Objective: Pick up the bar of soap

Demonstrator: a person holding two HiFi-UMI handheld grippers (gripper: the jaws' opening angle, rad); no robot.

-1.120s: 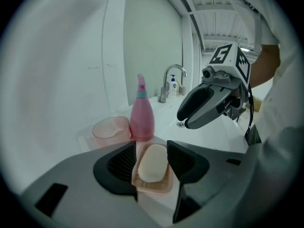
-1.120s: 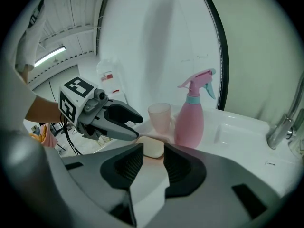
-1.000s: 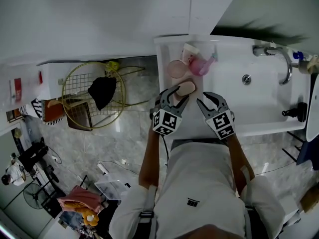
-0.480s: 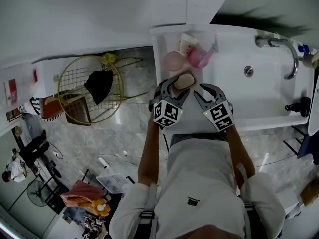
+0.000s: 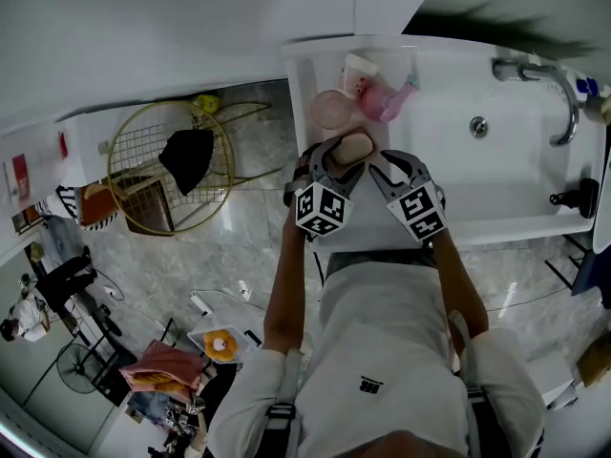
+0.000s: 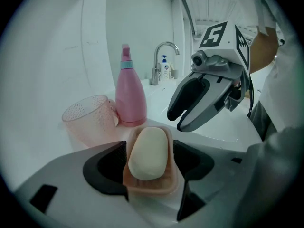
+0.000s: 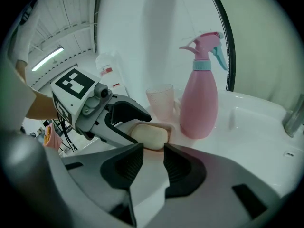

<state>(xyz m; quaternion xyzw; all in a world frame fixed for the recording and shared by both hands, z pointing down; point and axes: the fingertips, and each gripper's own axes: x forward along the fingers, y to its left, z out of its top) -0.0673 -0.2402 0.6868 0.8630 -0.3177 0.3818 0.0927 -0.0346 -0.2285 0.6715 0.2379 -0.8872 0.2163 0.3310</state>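
- Bar of soap [image 7: 151, 136]: lies in a pink soap dish [image 6: 151, 188] on the white surface [image 6: 218, 136] beside the basin. It sits lower centre in the left gripper view, with a pink spray bottle [image 6: 131, 96] and a clear cup [image 6: 88, 120] behind it.
- Left claw [image 6: 149, 144]: my jaws have just been opening and now stand wide. One pad sits on each side of the dish, with the soap between them and not yet gripped. I cannot tell whether the pads touch the dish walls.
- Key relation: in the left gripper view the soap's long axis runs away from me up the frame, its far end leaning slightly right. That is nearly in line with the claw, so closing would take the bar across its short width.
- Right claw [image 7: 149, 152]: the jaws show only a narrow gap with nothing in it. The soap lies just beyond the tips, upper centre of that view, and the left claw crowds in from the left.
- Judgement: the left claw is the nearer and better placed.
- Risk: the dish walls stand between pads and soap low down. The bar rises above the rim, so the grip should land on that upper part or the dish may come up too.
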